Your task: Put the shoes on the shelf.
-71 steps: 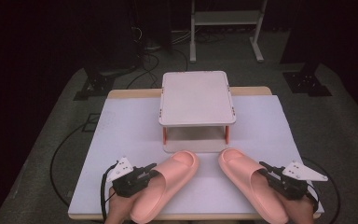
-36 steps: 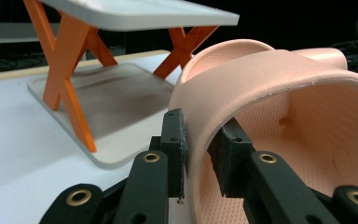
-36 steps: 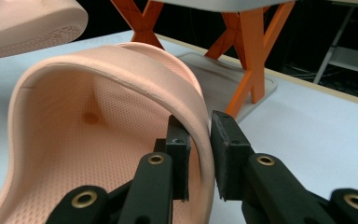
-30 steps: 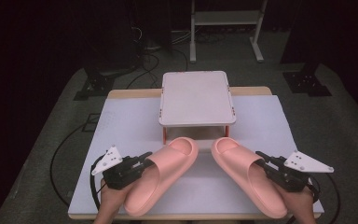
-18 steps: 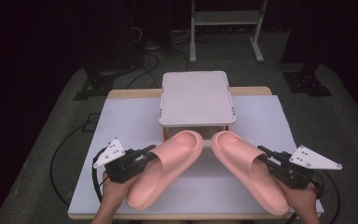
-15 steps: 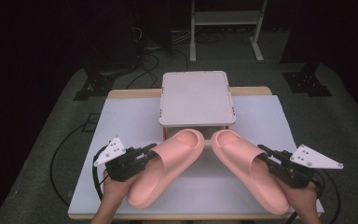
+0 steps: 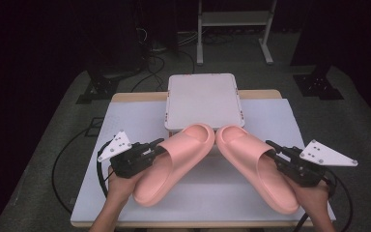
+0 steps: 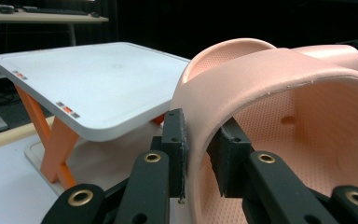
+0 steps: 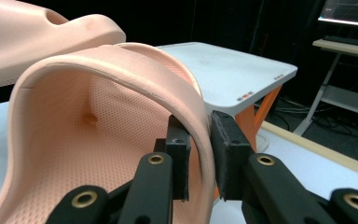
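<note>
Two pink slide sandals are held above the white table. The left sandal (image 7: 174, 162) is pinched at its strap edge by my left gripper (image 7: 155, 146), which is shut on it; the strap (image 8: 261, 79) sits between the jaws. The right sandal (image 7: 257, 164) is held the same way by my right gripper (image 7: 272, 148), shut on its strap (image 9: 135, 70). Both toes point toward a small white rack (image 7: 203, 99) with orange legs, and reach its near edge.
The rack's white top (image 8: 88, 84) stands on orange legs (image 8: 56, 144) at the table's far middle. A white mat (image 7: 125, 121) covers the table. Cables (image 7: 65, 159) trail off the left side. Dark floor and a shelf frame (image 7: 234, 19) lie beyond.
Both grippers have carried the sandals forward from the near edge toward the rack, and the toes have drawn closer together.
</note>
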### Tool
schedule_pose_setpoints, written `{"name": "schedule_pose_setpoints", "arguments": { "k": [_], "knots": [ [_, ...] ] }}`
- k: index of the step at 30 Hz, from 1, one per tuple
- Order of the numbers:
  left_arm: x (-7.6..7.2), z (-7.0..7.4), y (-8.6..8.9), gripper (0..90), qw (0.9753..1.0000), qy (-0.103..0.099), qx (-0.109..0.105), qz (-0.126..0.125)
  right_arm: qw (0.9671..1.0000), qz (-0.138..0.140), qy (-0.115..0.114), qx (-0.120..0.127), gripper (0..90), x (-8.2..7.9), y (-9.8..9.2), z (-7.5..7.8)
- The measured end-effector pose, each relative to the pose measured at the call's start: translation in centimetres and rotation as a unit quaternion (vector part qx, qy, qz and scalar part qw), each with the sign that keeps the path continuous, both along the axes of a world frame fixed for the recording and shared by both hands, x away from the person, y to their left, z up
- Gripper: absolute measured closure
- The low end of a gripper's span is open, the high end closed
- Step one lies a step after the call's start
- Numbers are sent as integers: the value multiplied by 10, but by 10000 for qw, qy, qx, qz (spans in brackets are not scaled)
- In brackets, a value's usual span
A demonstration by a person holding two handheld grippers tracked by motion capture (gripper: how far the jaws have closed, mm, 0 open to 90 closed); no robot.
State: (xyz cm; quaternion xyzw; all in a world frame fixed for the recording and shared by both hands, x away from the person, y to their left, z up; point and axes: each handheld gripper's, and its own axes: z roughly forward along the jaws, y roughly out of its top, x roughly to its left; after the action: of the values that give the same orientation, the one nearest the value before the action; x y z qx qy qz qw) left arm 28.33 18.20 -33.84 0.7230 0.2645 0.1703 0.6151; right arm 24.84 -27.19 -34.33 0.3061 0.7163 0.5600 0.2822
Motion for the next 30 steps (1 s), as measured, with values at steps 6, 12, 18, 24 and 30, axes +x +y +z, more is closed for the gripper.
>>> {"name": "schedule_pose_setpoints", "arguments": {
  "k": [6,12,18,24,30],
  "knots": [
    [5,7,2,764,9999,-37,-1,154,10000,-47,-62,18,773,3,4,9],
    [11,9,2,764,9998,-21,26,214,9999,-111,-89,16,773,9,7,15],
    [15,11,1,764,9997,-19,24,251,9999,-121,-73,73,773,16,11,17],
    [21,14,-1,767,9994,-68,14,351,9996,-229,-71,154,773,26,15,18],
    [29,18,-3,767,9990,-95,36,441,9990,-369,-106,211,772,35,20,20]
  ]
}}
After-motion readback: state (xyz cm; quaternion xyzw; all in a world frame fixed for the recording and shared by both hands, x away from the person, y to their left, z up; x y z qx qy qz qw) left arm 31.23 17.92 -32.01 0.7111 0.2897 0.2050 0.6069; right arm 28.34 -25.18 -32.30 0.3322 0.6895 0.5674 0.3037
